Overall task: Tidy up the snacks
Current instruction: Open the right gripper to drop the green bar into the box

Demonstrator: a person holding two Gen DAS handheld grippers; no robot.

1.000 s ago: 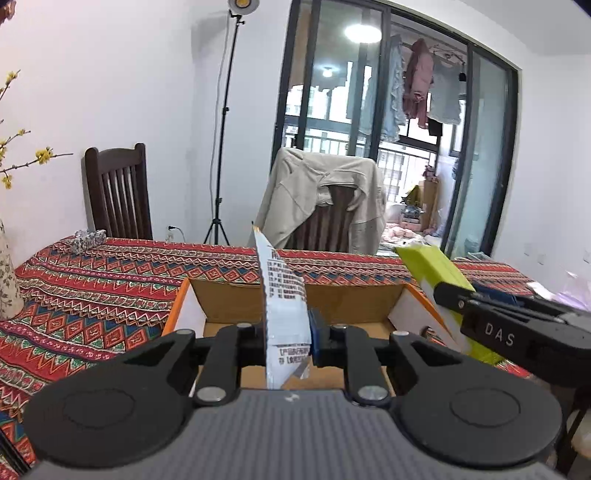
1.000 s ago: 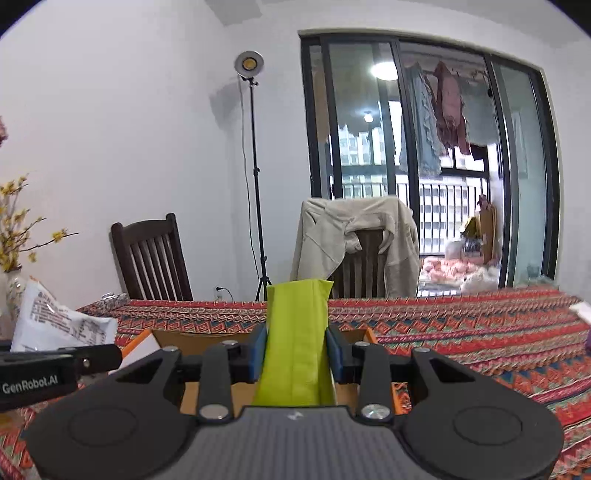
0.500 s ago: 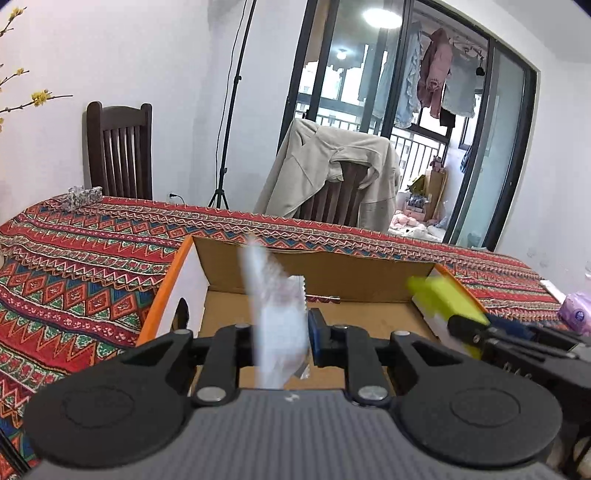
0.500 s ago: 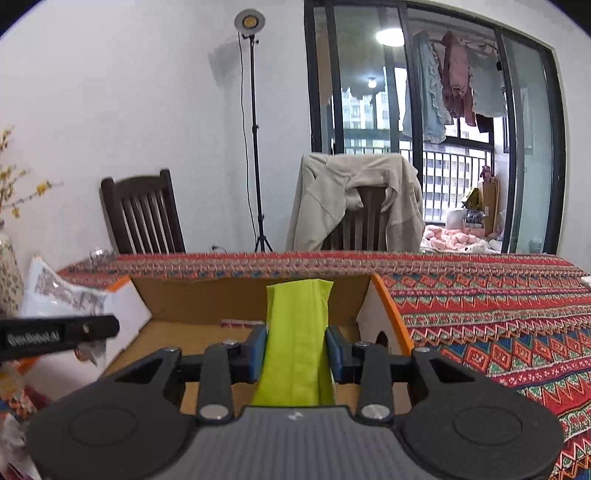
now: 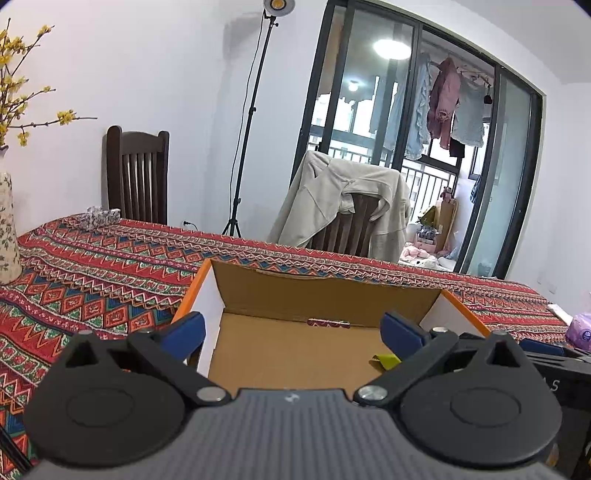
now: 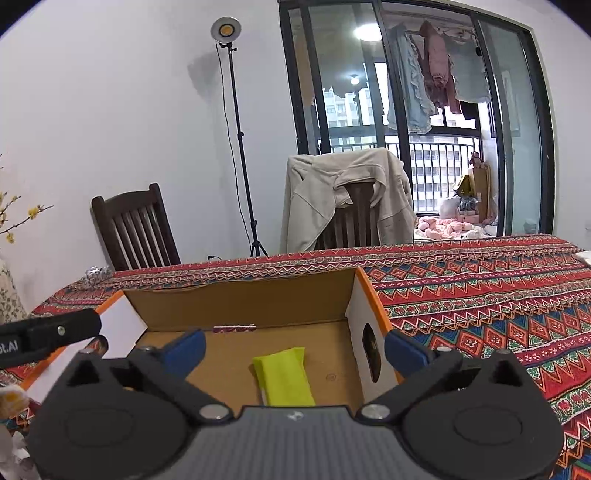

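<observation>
Released, green packet [image 6: 286, 376] now lies below right gripper [image 6: 293, 347].

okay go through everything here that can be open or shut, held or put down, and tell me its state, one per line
Left tool: open, holding nothing, over the box.
Right tool: open, holding nothing, over the box.
Box: open at the top, upright on the tablecloth.
Green packet: released, lying flat on the box floor.
Lamp: on.
Jacket: draped over a chair back.
</observation>
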